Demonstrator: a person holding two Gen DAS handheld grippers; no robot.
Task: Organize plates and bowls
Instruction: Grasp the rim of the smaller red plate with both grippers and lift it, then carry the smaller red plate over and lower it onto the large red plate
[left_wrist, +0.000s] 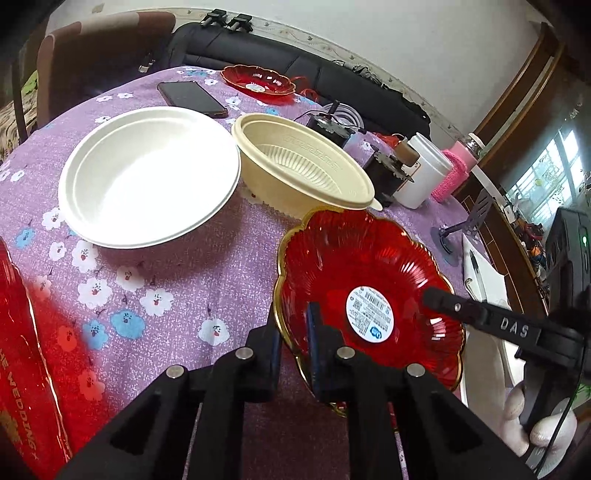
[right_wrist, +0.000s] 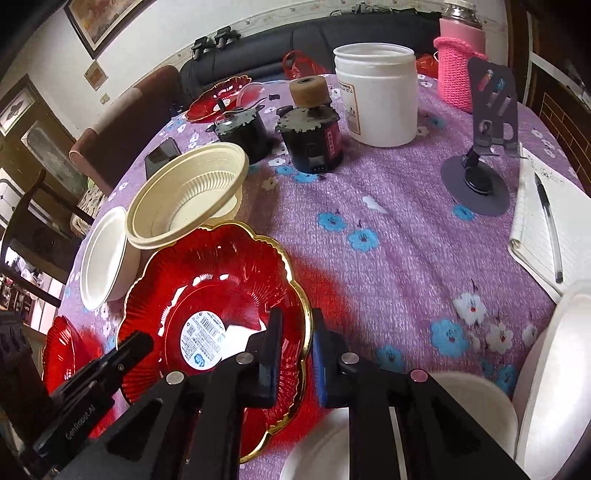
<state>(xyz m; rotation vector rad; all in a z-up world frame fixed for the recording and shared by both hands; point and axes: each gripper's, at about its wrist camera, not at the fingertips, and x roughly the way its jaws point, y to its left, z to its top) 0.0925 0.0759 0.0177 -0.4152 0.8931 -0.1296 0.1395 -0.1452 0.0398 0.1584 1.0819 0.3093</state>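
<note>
A red gold-rimmed scalloped plate (left_wrist: 362, 266) with a white barcode sticker is held tilted above the purple flowered tablecloth. My left gripper (left_wrist: 293, 328) is shut on its near-left rim. My right gripper (right_wrist: 295, 343) is shut on its opposite rim; the plate shows in the right wrist view (right_wrist: 207, 280). Beyond it stand a cream ribbed bowl (left_wrist: 303, 162) and a white bowl (left_wrist: 147, 177). A second red plate (left_wrist: 258, 79) lies at the table's far side. Another red plate (right_wrist: 61, 350) lies low on the left.
A phone (left_wrist: 190, 98), two black motors (right_wrist: 314, 136), a white jar (right_wrist: 376, 96), a pink knitted bottle cover (right_wrist: 458, 70), a grey phone stand (right_wrist: 484, 147) and a notebook with pen (right_wrist: 546, 229) crowd the table. White bowls (right_wrist: 554, 369) sit near right. A red box (left_wrist: 22, 350) stands left.
</note>
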